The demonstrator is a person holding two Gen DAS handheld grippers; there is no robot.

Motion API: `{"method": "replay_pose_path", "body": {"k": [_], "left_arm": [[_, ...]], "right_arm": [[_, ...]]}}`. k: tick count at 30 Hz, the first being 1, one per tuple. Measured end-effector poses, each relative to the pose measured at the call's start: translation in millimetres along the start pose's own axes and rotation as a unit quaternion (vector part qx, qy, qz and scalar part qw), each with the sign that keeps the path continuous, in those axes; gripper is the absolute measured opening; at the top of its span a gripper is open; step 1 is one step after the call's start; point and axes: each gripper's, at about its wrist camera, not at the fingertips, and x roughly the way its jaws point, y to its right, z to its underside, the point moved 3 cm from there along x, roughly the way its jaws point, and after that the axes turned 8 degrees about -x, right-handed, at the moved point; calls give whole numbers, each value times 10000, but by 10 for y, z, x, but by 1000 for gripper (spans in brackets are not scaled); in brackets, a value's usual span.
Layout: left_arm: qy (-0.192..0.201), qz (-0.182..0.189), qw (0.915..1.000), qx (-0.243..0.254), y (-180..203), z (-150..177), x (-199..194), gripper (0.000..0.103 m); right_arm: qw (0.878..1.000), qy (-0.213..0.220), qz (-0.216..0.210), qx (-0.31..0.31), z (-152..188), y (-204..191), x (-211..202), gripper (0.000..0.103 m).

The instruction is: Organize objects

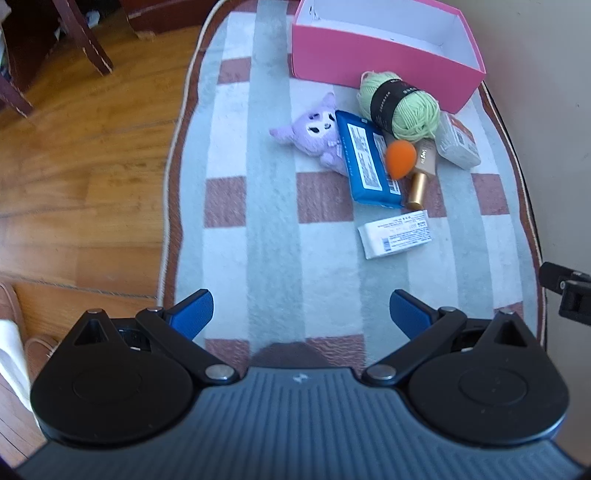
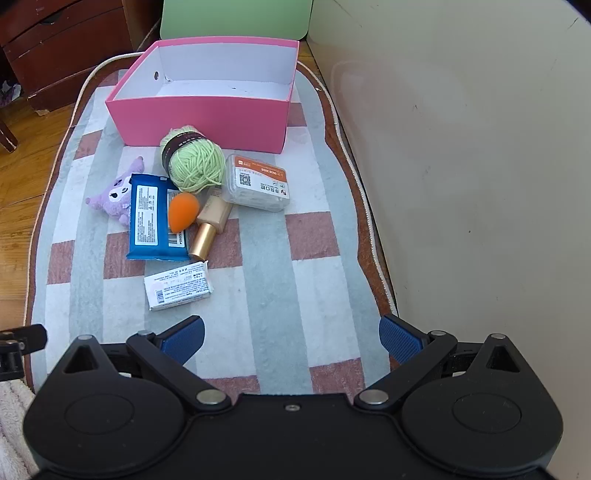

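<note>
An empty pink box [image 1: 373, 59] [image 2: 207, 118] stands at the far end of a striped rug [image 1: 273, 243] [image 2: 266, 280]. In front of it lie a green yarn ball [image 1: 402, 105] [image 2: 197, 162], a purple plush toy [image 1: 314, 131] [image 2: 114, 195], a blue wipes pack [image 1: 369, 160] [image 2: 151, 218], an orange sponge [image 1: 400, 157] [image 2: 183, 212], a gold bottle [image 1: 421, 181] [image 2: 210, 229], a clear plastic case [image 1: 458, 142] [image 2: 258, 182] and a white packet [image 1: 397, 238] [image 2: 179, 290]. My left gripper [image 1: 301, 314] and right gripper [image 2: 291, 338] are open and empty, well short of the pile.
Wooden floor [image 1: 74, 177] lies left of the rug, with dark wooden furniture [image 2: 62, 48] beyond. A cream wall [image 2: 480, 166] runs along the rug's right edge. A green panel [image 2: 236, 18] stands behind the box.
</note>
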Motion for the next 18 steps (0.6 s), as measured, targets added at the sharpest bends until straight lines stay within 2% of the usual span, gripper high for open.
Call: {"method": "replay_pose_path", "body": {"k": [3, 12, 18], "left_arm": [[-23, 72, 9999, -83, -10, 33, 34, 103], [302, 5, 9995, -10, -37, 41, -62, 103], [463, -383, 9977, 301, 2, 66, -73, 103]], "right_arm": [[10000, -10, -19, -20, 8, -9, 5, 101], [9999, -4, -53, -101, 10, -34, 9, 102], [9999, 16, -69, -104, 12, -41, -2, 102]]}}
